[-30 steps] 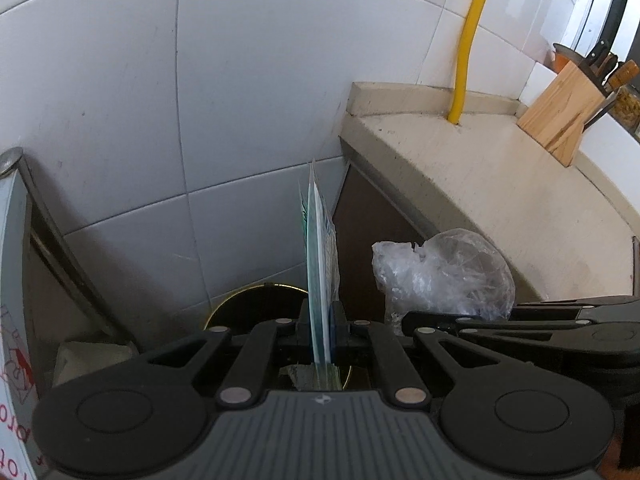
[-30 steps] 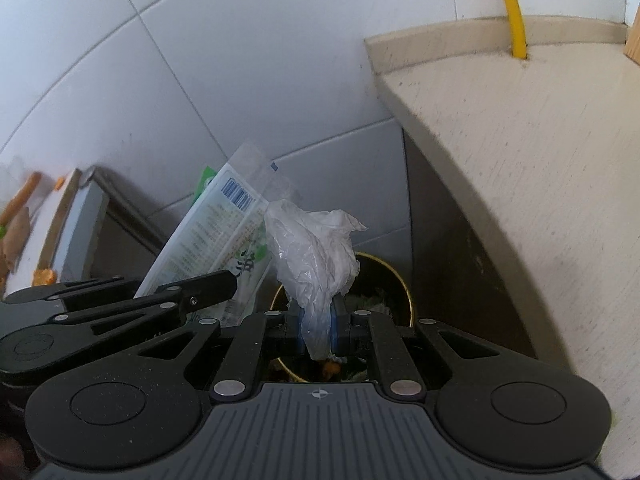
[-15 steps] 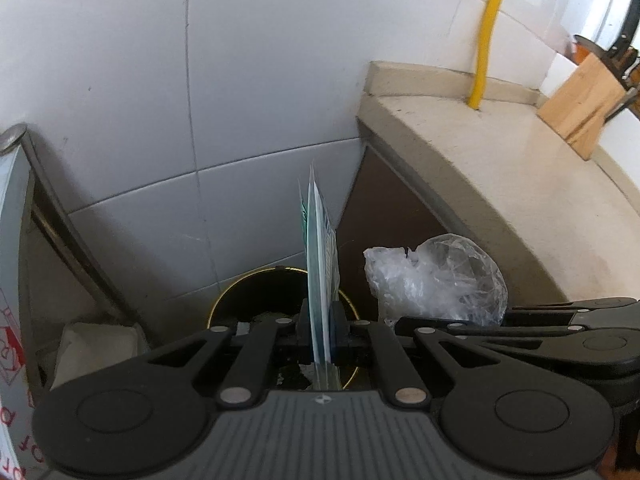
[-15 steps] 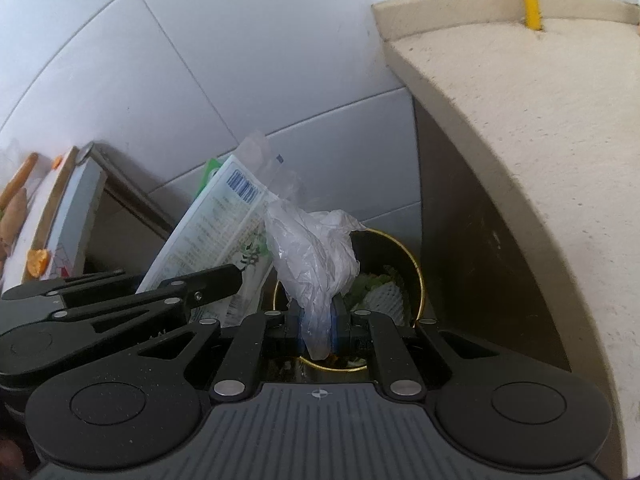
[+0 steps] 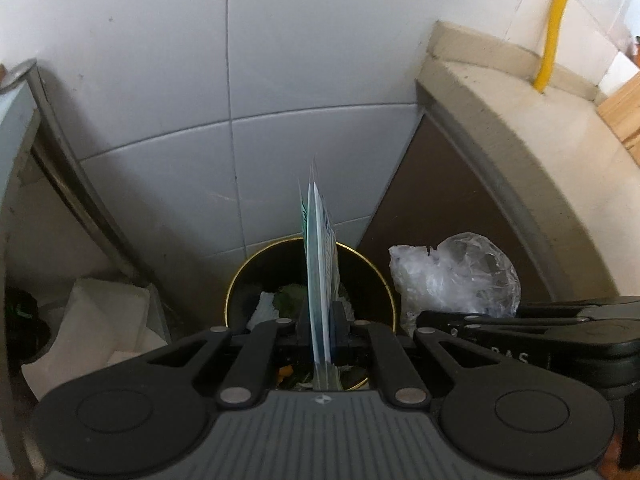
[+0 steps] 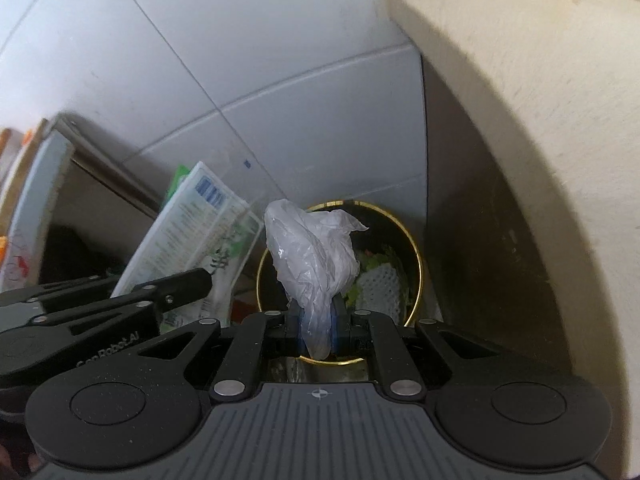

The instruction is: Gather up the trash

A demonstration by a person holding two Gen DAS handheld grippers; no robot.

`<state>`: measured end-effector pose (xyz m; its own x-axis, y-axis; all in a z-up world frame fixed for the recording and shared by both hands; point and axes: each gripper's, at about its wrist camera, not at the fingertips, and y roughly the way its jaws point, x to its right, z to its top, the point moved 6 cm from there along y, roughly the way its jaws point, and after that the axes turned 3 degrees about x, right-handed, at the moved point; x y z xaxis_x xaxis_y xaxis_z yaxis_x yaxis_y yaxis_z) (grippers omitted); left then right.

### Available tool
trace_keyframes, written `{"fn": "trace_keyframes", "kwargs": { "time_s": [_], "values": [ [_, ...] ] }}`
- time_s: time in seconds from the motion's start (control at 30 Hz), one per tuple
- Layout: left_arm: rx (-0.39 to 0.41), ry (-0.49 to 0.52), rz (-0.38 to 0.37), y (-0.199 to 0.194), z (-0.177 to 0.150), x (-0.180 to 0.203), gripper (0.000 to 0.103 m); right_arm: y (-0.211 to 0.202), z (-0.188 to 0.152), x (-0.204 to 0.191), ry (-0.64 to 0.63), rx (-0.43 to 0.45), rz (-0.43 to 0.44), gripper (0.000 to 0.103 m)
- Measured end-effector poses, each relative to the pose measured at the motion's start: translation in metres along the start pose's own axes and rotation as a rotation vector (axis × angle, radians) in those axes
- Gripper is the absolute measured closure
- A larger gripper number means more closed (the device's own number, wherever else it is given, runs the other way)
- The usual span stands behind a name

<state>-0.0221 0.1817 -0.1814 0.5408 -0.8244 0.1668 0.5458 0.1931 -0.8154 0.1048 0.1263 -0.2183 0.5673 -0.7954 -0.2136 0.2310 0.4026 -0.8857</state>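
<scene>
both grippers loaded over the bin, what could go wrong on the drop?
1. The flat wrapper in the left gripper is long against the gold-rimmed bin; released, it may catch the rim.
2. The crumpled plastic bag in the right gripper is light and could cling to the jaws.
3. The grippers sit close together and may collide.

crinkled clear plastic bag [image 6: 316, 256]; glossy wall tiles [image 5: 160, 80]
</scene>
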Motion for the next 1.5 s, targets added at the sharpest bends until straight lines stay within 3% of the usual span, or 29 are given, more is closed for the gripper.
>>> {"fn": "trace_keyframes", "kwargs": {
  "time_s": [0.43, 0.67, 0.77, 1.03, 1.5],
  "values": [
    [-0.058, -0.035, 0.052, 0.042, 0.013, -0.002, 0.100, 0.045, 0.028, 0.006, -0.005, -0.056, -0.020, 0.086],
    [-0.078, -0.068, 0.074, 0.057, 0.016, -0.004, 0.095, 0.060, 0.028, 0.007, -0.008, -0.077, -0.030, 0.073],
    [-0.082, -0.070, 0.077, 0.062, 0.018, -0.006, 0.092, 0.060, 0.029, 0.009, -0.009, -0.071, -0.037, 0.062],
    [-0.084, -0.068, 0.068, 0.066, 0.016, -0.001, 0.079, 0.056, 0.028, 0.012, 0.019, -0.061, -0.050, 0.062],
    [-0.010, -0.028, 0.078, 0.029, 0.015, 0.005, 0.078, 0.016, 0.019, 0.017, 0.071, 0.001, -0.041, 0.061]
  ]
}}
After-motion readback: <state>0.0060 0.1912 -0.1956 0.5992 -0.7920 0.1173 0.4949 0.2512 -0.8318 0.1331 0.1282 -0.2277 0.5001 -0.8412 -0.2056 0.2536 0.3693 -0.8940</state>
